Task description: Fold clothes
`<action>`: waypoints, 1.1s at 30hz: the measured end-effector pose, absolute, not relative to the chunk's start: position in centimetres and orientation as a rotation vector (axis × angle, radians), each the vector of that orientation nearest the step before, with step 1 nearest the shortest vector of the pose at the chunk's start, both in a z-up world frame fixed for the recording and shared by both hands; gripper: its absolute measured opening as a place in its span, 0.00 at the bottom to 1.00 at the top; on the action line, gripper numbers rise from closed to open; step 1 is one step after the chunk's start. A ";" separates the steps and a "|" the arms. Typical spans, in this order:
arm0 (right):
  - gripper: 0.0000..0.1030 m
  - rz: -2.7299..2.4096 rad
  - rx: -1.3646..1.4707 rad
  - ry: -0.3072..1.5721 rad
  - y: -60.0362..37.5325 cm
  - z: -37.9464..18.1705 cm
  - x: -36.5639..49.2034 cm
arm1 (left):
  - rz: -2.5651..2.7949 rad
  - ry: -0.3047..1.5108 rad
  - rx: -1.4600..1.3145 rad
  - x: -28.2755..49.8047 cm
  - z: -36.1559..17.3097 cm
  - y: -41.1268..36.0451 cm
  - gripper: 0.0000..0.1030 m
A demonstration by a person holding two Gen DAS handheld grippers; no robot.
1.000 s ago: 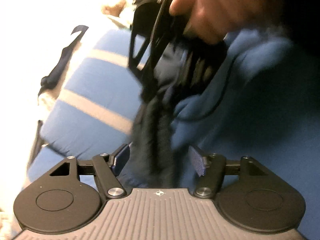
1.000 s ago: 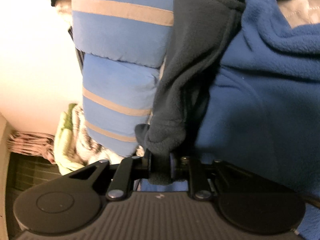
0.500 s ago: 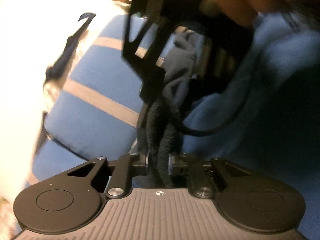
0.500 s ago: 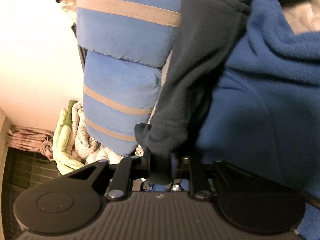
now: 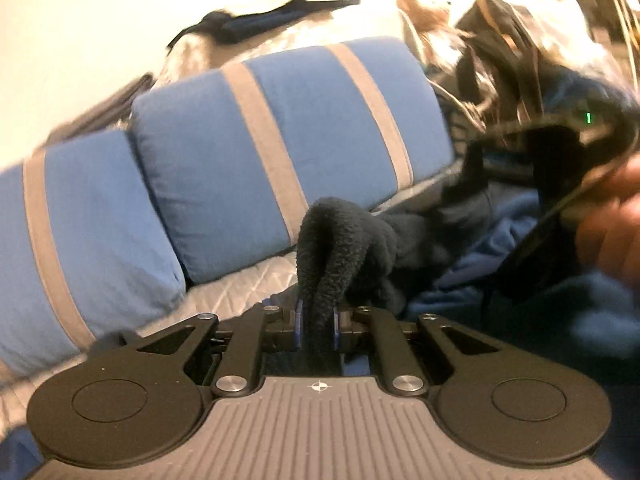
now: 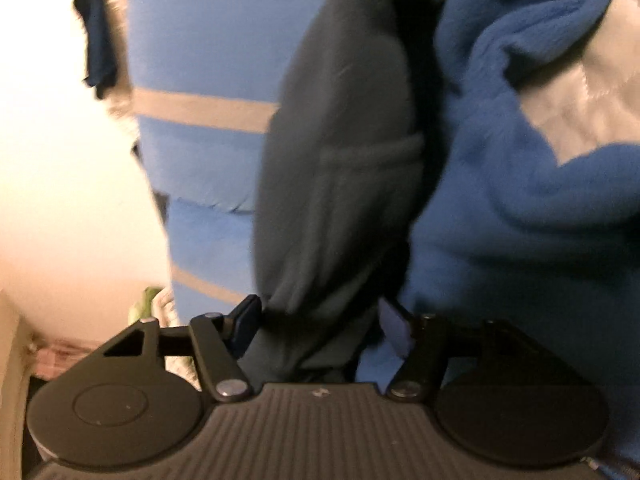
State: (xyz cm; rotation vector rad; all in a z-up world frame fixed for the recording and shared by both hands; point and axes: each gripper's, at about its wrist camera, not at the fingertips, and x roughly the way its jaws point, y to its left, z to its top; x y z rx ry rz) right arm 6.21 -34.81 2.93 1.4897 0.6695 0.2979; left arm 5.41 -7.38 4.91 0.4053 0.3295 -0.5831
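Note:
A blue fleece garment (image 6: 520, 220) lies rumpled on the bed, with a dark fleece part (image 6: 344, 160) running along its left side. In the left wrist view my left gripper (image 5: 316, 324) is shut on a looped fold of this dark fleece (image 5: 332, 240), raised a little above the bed. The jaws of my right gripper (image 6: 320, 320) are opening; the dark fleece still lies between them, but the pads no longer pinch it. The left wrist view also shows the right gripper (image 5: 560, 152), blurred, with a hand (image 5: 612, 232) on it, over the blue fleece (image 5: 560, 308).
Two blue pillows with grey stripes (image 5: 280, 140) lie across the bed behind the garment. A dark garment (image 5: 272, 16) rests beyond them. The pale quilted bedcover (image 5: 240, 292) shows under the fleece. A green and white cloth (image 6: 152, 304) lies low beside the bed.
My left gripper closed on the dark fleece, then rolled and lifted with it. My right gripper, earlier pinching the same fleece, has spread its jaws.

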 end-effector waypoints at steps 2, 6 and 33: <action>0.25 0.258 1.497 0.684 -35.3 2.4 7.0 | -0.593 0.341 0.364 6.1 5.5 -6.9 0.12; 0.16 0.221 1.499 0.669 -35.7 2.8 8.4 | -0.597 0.359 0.350 6.9 5.9 -6.8 0.12; 0.82 0.117 -0.357 0.377 -17.7 11.4 0.0 | -0.642 0.501 0.078 9.0 6.2 -3.8 0.12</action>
